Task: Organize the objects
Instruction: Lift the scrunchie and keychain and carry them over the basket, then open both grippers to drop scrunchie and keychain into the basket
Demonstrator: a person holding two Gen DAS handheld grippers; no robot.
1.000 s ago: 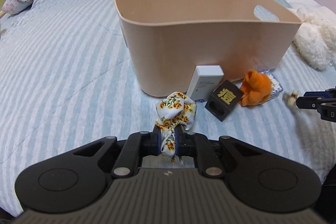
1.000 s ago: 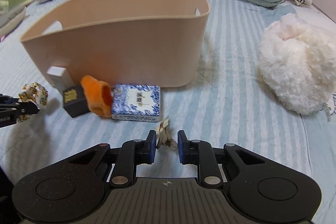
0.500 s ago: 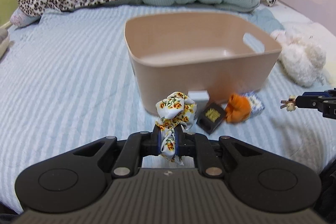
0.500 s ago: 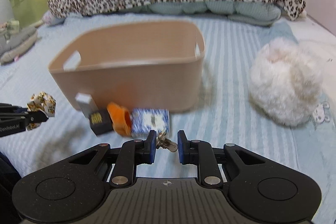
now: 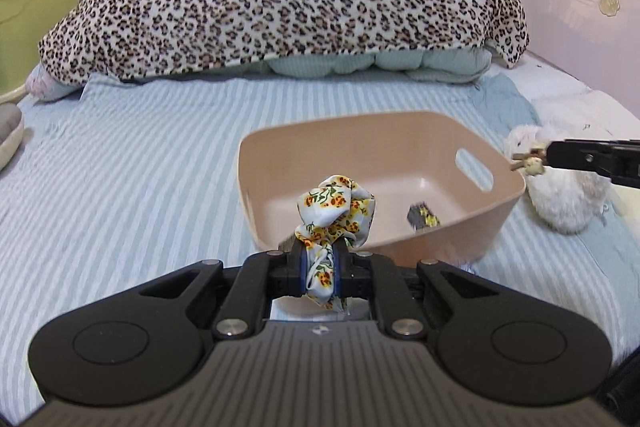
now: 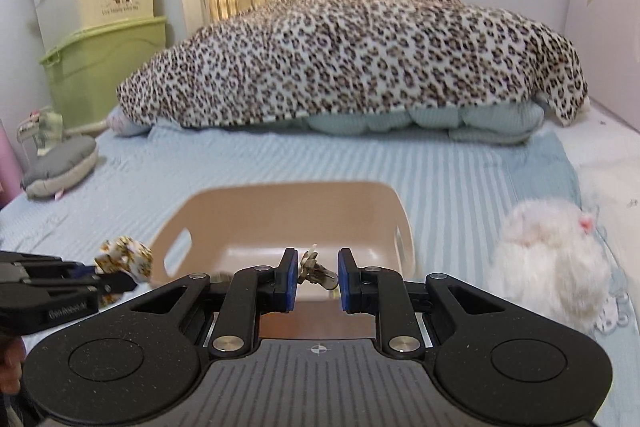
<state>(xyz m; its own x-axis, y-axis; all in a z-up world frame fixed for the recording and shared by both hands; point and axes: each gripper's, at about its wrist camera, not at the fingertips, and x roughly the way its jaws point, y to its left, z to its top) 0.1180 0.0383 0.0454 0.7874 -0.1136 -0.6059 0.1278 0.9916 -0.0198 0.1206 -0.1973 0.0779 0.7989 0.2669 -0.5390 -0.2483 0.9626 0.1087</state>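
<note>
My left gripper (image 5: pixel 321 269) is shut on a floral scrunchie (image 5: pixel 334 203) and holds it above the near rim of the beige basket (image 5: pixel 496 215). A small dark item with yellow marks (image 5: pixel 422 217) lies on the basket floor. My right gripper (image 6: pixel 318 277) is shut on a small metal keychain charm (image 6: pixel 316 267), raised in front of the basket (image 6: pixel 280 215). The right gripper's tip with the charm (image 5: pixel 530 163) also shows at the right of the left wrist view. The left gripper with the scrunchie (image 6: pixel 126 253) shows at the left of the right wrist view.
The basket sits on a blue striped bedspread (image 5: pixel 120 195). A white fluffy plush (image 6: pixel 552 259) lies right of the basket. A leopard-print blanket (image 5: pixel 280 3) is piled at the back. A grey cushion (image 6: pixel 60 163) and stacked storage boxes (image 6: pixel 100 67) stand at the left.
Both grippers have risen well above the bed with their objects, so the basket's inside now shows. The small boxes and orange item in front of the basket have dropped out of view.
</note>
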